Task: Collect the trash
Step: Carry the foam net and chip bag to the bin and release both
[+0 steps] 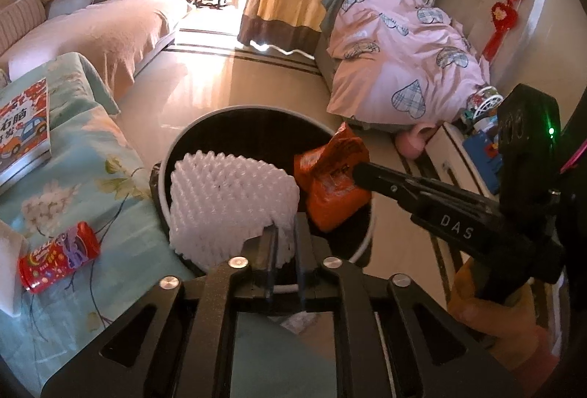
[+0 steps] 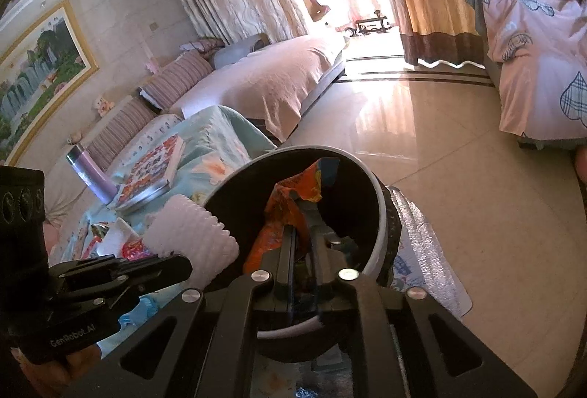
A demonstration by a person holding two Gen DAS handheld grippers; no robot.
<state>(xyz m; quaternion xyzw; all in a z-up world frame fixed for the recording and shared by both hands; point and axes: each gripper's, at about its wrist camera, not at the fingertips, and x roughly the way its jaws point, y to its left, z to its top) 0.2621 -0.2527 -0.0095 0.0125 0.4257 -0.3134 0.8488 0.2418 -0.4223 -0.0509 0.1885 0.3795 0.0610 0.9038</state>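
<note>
both tongs (image 1: 284,244) (image 2: 301,236) over bin (image 1: 205,130)

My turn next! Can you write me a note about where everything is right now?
Left hand-held gripper: shut on the white foam net, held over the trash bin.
Right hand-held gripper: shut on the orange wrapper, also over the bin's opening.
Done: both pieces picked up.
Left: let both drop in. The red can lying on the blue floral cloth may be next.
</note>
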